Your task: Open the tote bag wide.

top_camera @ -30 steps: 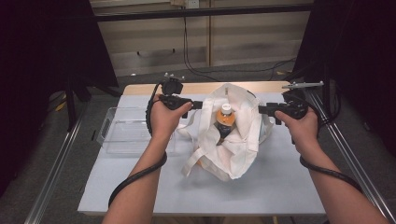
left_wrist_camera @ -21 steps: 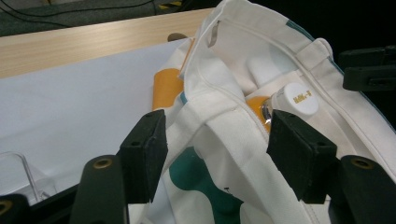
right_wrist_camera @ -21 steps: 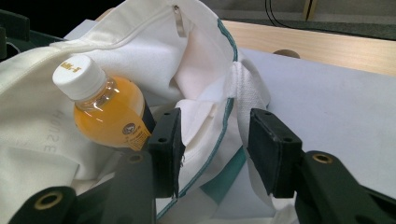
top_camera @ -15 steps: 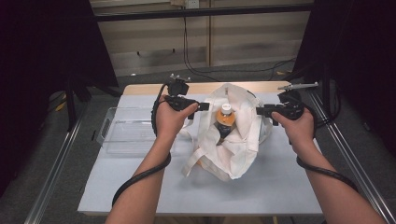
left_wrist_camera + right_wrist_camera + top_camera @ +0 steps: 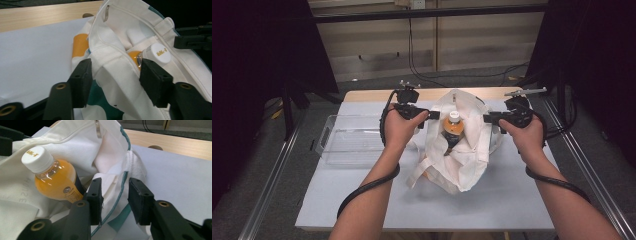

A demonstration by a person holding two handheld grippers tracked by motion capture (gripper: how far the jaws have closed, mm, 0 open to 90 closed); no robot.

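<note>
High view — tongs flank bag.

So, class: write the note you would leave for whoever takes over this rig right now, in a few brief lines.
Left gripper: open, jaws either side of the bag's near rim.
Right gripper: open, jaws straddling the opposite, green-trimmed rim.
Bottle of orange drink, white cap on, stands inside the open white bag mid-table. A clear tray sits to the left of the bag.
Done: bottle is in the bag.
Left: probably close on both rims; neither is gripped yet.

Bottle stands in bag mid-table; tray lies left of it
</note>
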